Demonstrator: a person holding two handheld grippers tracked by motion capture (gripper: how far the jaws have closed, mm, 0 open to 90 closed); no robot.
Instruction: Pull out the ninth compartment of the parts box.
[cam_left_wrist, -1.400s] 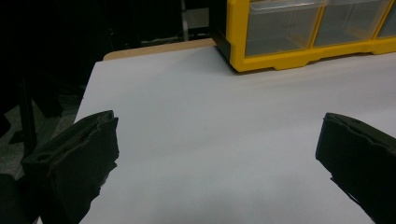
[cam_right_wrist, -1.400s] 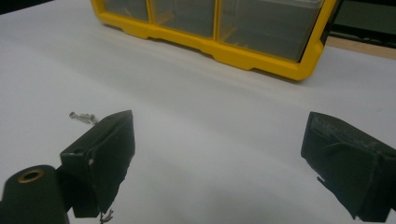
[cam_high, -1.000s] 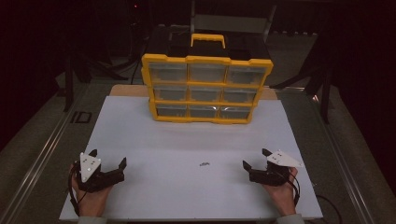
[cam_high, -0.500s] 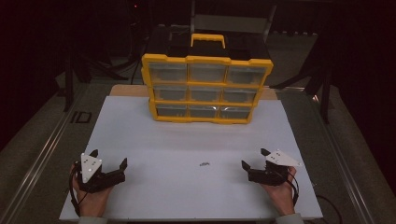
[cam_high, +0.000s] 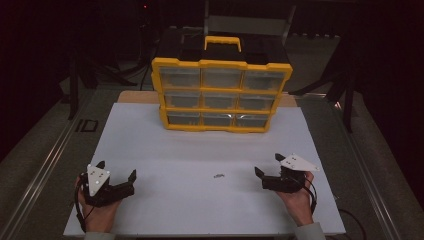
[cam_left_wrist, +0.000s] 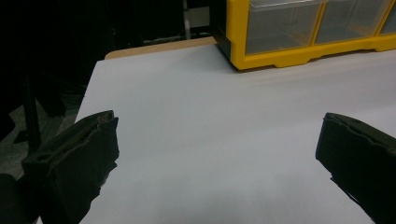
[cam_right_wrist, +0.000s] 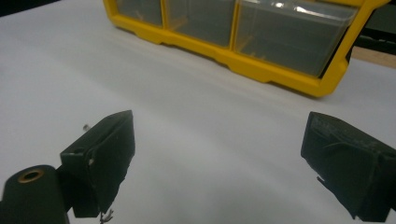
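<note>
A white table (cam_high: 200, 150) carries a yellow drawer cabinet (cam_high: 220, 95) at the middle of its far edge, three rows of three clear drawers facing the person and a yellow carry handle (cam_high: 222, 42) on top. The cabinet's long axis runs parallel to the far edge, and its drawer fronts point toward the near edge. A small dark screw (cam_high: 218, 176) lies on the bare surface between the two grippers, nearer the near edge than the cabinet and well apart from it; its short long axis lies roughly parallel to the near edge, though which end is the head is too small to tell. The left gripper (cam_high: 116, 172) is held in the left hand (cam_high: 97, 212) close to the near left corner, its fingers (cam_left_wrist: 74, 158) spread wide and grasping nothing, pointing toward the table's middle. The right gripper (cam_high: 267, 165) is held in the right hand (cam_high: 297, 200) close to the near right corner, its fingers (cam_right_wrist: 100, 149) likewise spread apart and empty, pointing toward the screw and the left edge. In the right gripper view the bottom row of drawers lies ahead, beyond bare white surface; in the left gripper view the cabinet's lower left corner lies ahead at the far edge. Neither gripper touches the screw or the cabinet.
</note>
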